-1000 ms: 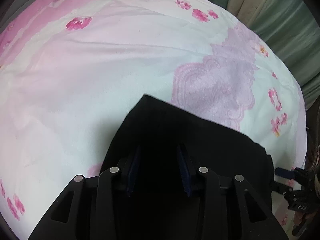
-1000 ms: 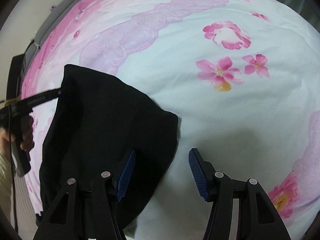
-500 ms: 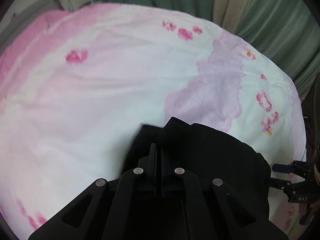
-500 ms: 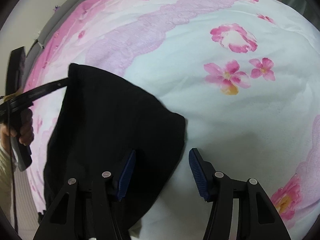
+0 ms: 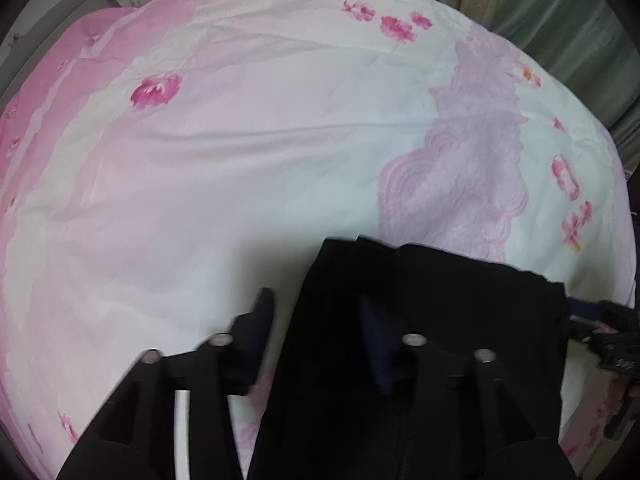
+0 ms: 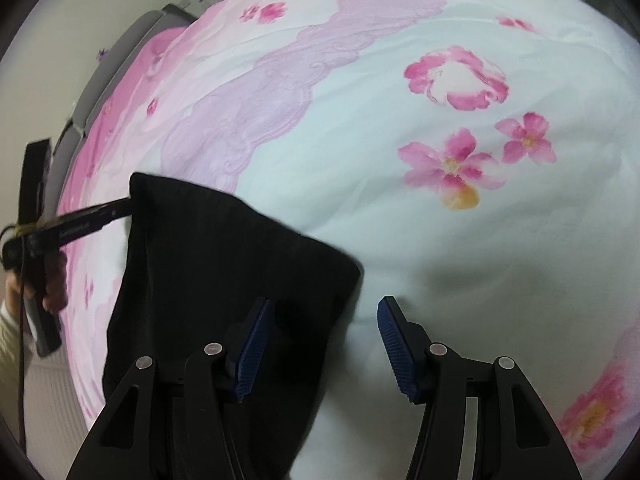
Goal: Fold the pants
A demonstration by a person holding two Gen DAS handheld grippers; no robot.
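The black pants [image 5: 448, 320] lie folded on the pink floral bedsheet [image 5: 240, 160], low in the left wrist view. My left gripper [image 5: 316, 320] is open; its left finger is over the sheet, its right finger over the cloth, and the pants' left edge lies between them. In the right wrist view the pants [image 6: 224, 272] lie at lower left. My right gripper [image 6: 324, 332] is open over the pants' right corner, left finger above the cloth, right finger above the bare sheet [image 6: 440, 240]. The left gripper [image 6: 72, 228] shows at the pants' far left corner.
Green and beige curtains [image 5: 560, 12] hang beyond the bed's far edge. A grey headboard or frame [image 6: 120, 64] runs along the bed's left side in the right wrist view. The person's hand [image 6: 44, 280] holds the left gripper's handle there.
My left gripper was open over the pants, shut on the cloth's edge half a second ago, and now stands open again. The right gripper stayed open and shifted slightly.
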